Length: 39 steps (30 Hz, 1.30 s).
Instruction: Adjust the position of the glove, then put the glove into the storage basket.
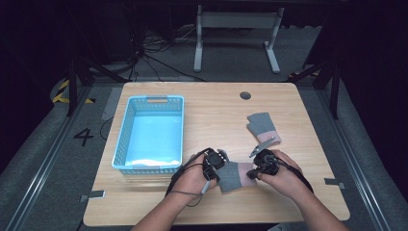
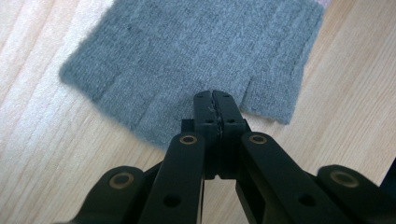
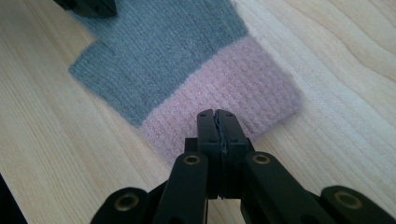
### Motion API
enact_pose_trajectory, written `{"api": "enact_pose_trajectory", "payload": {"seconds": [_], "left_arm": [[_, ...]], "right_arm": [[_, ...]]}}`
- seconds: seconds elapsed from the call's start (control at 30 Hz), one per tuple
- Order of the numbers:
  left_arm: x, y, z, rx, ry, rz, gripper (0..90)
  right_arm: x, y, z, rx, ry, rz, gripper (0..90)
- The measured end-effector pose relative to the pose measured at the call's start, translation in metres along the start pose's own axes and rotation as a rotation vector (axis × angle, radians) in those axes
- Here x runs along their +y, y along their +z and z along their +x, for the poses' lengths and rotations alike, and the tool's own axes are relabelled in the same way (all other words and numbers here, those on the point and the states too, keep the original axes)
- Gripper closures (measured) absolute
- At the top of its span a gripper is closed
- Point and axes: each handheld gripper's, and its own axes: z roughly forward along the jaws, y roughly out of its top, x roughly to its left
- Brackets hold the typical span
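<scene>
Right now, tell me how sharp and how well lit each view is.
High view: table evenly lit, surroundings dark, the glove small and soft. Left gripper view: knit sharp, the left gripper crisp at its tips, blurred near the lens. Right gripper view: the right gripper likewise, pink cuff slightly hazy.

"4" on floor (image 1: 83,136) (left of table)

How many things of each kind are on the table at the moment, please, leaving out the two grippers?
Grey gloves with pink cuffs: 2, the near glove between the grippers and the far glove beyond them.
Blue plastic baskets: 1, the blue basket at the left.
Total: 3
</scene>
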Motion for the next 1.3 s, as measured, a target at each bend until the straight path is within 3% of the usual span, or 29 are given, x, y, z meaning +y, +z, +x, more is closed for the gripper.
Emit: {"api": "enact_pose_trajectory", "payload": {"seconds": [0.23,0.5,0.63,1.3], "left_arm": [[0.001,-0.007,-0.001,-0.008,0.012,-0.027,87.1],[-0.002,-0.034,-0.005,-0.019,0.003,-0.108,79.5],[-0.006,-0.049,-0.003,-0.016,-0.022,-0.154,77.0],[-0.018,-0.076,0.011,0.005,-0.07,-0.21,74.4]], "right_arm": [[-0.002,-0.005,0.0,0.004,-0.002,-0.013,90.0],[-0.004,-0.024,0.0,-0.004,0.012,-0.08,89.0],[-0.006,-0.036,-0.004,-0.023,0.027,-0.115,87.7],[-0.017,-0.06,-0.022,-0.056,0.104,-0.198,82.4]]}}
